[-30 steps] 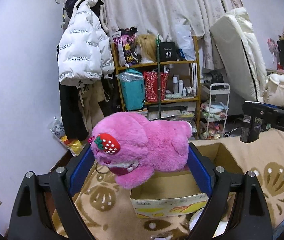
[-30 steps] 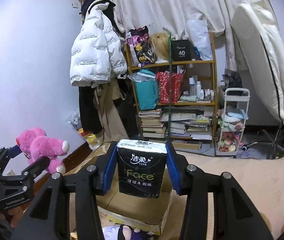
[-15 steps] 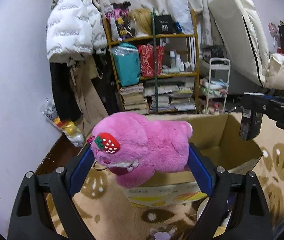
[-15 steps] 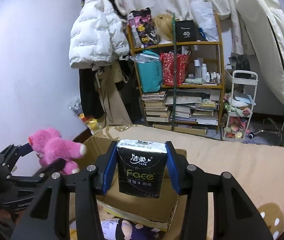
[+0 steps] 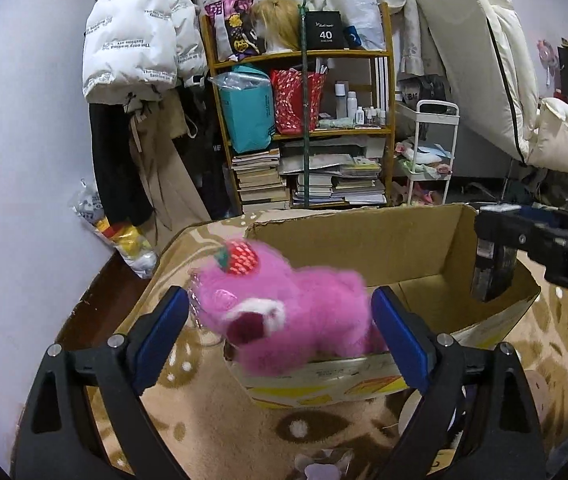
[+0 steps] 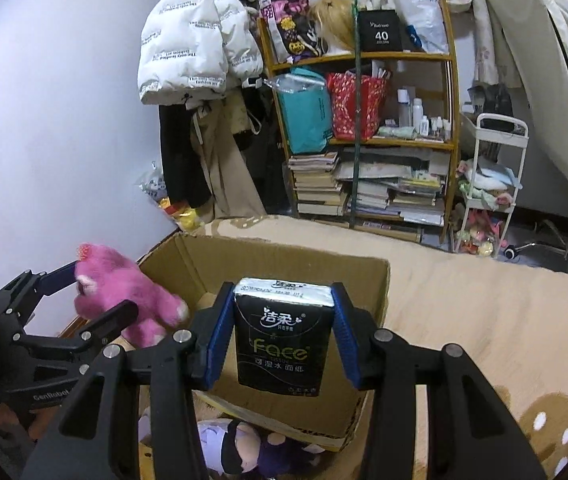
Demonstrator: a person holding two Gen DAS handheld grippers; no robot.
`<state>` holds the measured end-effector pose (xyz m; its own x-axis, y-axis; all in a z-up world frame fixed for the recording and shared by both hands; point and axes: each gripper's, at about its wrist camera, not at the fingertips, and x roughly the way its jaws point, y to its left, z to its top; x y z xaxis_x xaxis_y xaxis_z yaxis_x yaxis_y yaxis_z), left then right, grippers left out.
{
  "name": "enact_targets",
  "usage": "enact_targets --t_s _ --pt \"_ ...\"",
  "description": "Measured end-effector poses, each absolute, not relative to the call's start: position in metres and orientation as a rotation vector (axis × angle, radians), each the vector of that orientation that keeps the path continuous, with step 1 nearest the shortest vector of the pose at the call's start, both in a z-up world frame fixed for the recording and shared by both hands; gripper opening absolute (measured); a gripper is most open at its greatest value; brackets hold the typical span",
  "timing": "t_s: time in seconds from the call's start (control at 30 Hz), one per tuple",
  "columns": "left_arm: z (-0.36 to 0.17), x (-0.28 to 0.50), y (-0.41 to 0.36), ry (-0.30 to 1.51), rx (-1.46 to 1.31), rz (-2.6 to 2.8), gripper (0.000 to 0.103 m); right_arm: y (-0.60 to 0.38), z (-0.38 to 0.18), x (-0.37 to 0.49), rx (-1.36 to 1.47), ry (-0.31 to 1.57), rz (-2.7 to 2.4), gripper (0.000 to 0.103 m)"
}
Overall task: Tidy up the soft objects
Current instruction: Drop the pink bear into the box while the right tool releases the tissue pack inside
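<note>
Left gripper (image 5: 280, 320): blue pads spread wide, no grip visible on the blurred pink plush bear (image 5: 284, 316) between them, a gap showing at the left pad; bear at the near-left corner of the open cardboard box (image 5: 403, 244), over its rim. Right gripper (image 6: 282, 332): closed tight on an upright black tissue pack (image 6: 282, 336), held above the box's near edge. On the beige patterned rug (image 5: 204, 412) below: a purple-and-black plush doll (image 6: 244, 448) lying against the box's outer wall.
</note>
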<state>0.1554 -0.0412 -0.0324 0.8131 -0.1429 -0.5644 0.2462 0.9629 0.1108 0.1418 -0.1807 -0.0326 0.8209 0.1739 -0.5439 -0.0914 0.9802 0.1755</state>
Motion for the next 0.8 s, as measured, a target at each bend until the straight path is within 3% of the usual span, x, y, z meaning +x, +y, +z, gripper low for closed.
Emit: enact_targets --t_s 0.27,0.37,0.47,0.57,0.63,0.8 --pt "-0.030 0.150 -0.043 0.586 0.222 -0.182 0.095 -0.181 -0.034 0.141 0.136 0.590 0.124 0.051" --pt "-0.023 0.145 -0.040 0.586 0.217 -0.174 0.096 -0.182 -0.032 0.138 0.138 0.585 0.114 0.063" --pt "-0.016 0.137 -0.035 0.598 0.201 -0.162 0.099 -0.183 -0.029 0.132 0.151 0.588 0.104 0.067" --pt "-0.009 0.130 -0.031 0.606 0.182 -0.156 0.100 -0.187 -0.024 0.122 0.165 0.579 0.076 0.089" --pt "-0.006 0.122 -0.028 0.611 0.178 -0.154 0.100 -0.190 -0.019 0.110 0.166 0.547 0.045 0.099" --pt "0.005 0.104 -0.021 0.630 0.159 -0.150 0.100 -0.196 -0.007 0.092 0.183 0.542 0.019 0.101"
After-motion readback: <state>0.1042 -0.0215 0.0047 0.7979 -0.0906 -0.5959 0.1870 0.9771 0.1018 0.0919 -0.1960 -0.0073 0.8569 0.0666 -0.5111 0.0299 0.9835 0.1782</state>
